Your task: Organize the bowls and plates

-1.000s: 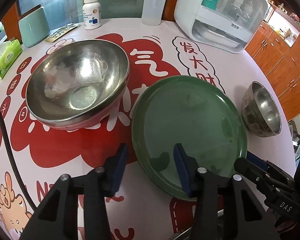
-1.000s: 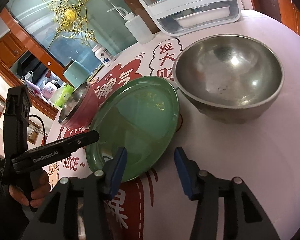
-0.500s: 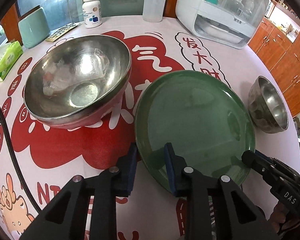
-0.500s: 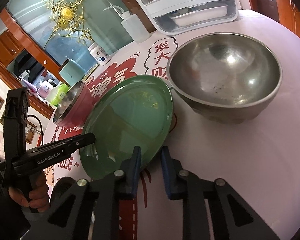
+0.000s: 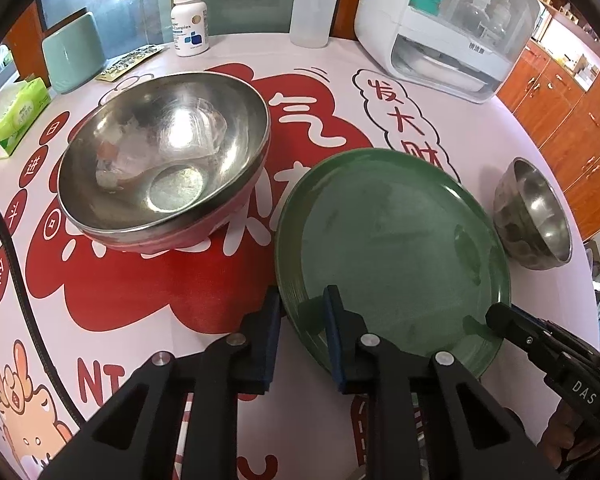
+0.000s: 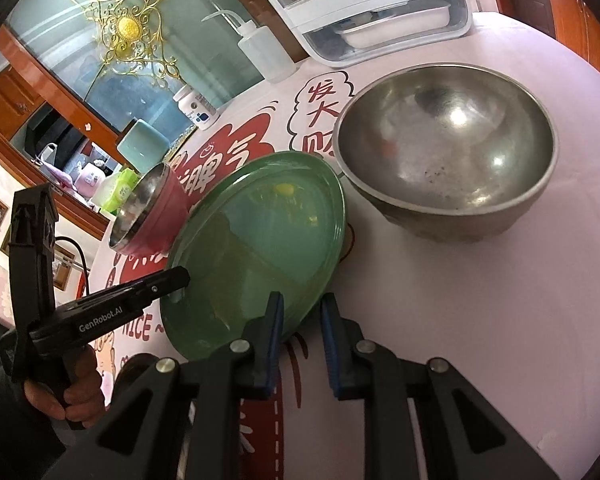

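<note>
Green plate (image 5: 396,248) near the table's (image 5: 480,136) near edge, between pink steel-lined bowl (image 5: 164,168) on left & grey steel bowl (image 6: 448,152) on right. Left gripper (image 5: 300,332) nearly closed, pinching plate's near-left rim. Right gripper (image 6: 300,336) also narrowed, straddling near-right rim; contact not certain. Probably lifting plate w/ both. Best done by raising both sides level & slowly, grip firm on thin glazed rim, clear of both bowls.
</note>
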A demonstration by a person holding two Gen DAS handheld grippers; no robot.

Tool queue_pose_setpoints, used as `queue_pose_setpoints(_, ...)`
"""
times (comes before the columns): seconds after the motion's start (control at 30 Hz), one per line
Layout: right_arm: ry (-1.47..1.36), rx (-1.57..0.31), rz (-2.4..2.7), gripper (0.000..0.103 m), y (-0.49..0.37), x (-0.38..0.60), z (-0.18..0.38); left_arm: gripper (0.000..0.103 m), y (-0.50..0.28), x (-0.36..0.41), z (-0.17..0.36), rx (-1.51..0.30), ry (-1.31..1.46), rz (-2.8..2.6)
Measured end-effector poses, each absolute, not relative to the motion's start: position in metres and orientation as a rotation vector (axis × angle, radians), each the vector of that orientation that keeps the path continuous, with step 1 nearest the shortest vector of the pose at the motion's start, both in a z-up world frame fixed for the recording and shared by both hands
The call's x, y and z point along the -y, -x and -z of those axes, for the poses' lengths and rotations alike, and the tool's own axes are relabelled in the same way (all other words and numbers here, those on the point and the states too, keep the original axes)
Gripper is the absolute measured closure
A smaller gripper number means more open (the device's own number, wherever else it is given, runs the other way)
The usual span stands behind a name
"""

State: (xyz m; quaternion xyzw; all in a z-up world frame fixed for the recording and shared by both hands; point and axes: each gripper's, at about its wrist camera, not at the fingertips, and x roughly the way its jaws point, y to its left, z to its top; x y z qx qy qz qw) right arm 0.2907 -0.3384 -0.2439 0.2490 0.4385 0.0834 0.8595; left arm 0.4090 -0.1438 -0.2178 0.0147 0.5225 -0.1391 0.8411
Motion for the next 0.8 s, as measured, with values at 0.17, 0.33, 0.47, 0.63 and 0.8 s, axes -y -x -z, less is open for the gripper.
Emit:
queue_pose_setpoints(0.17,-0.534,-0.909,-0.168,0.085,-0.287,0.339,0.241,0.084,-0.405,0.143,0.211,-1.086,-0.023,0.309)
queue_pose_setpoints(0.33,-0.537,-0.890,-0.170,0.085,-0.283,0.340,0.233,0.084,-0.400,0.142,0.200,-1.053,-0.012,0.318)
queue_pose_setpoints(0.47,-0.534,-0.876,-0.177,0.085,-0.280,0.341,0.227,0.084,-0.396,0.141,0.190,-1.028,-0.006,0.323)
queue_pose_setpoints(0.63,-0.532,-0.849,-0.196,0.085,-0.275,0.340,0.215,0.084,-0.389,0.138,0.176,-0.998,0.000,0.323)
queue_pose_setpoints(0.8,-0.524,-0.828,-0.215,0.085,-0.268,0.339,0.201,0.084,-0.379,0.134,0.164,-0.979,-0.003,0.320)
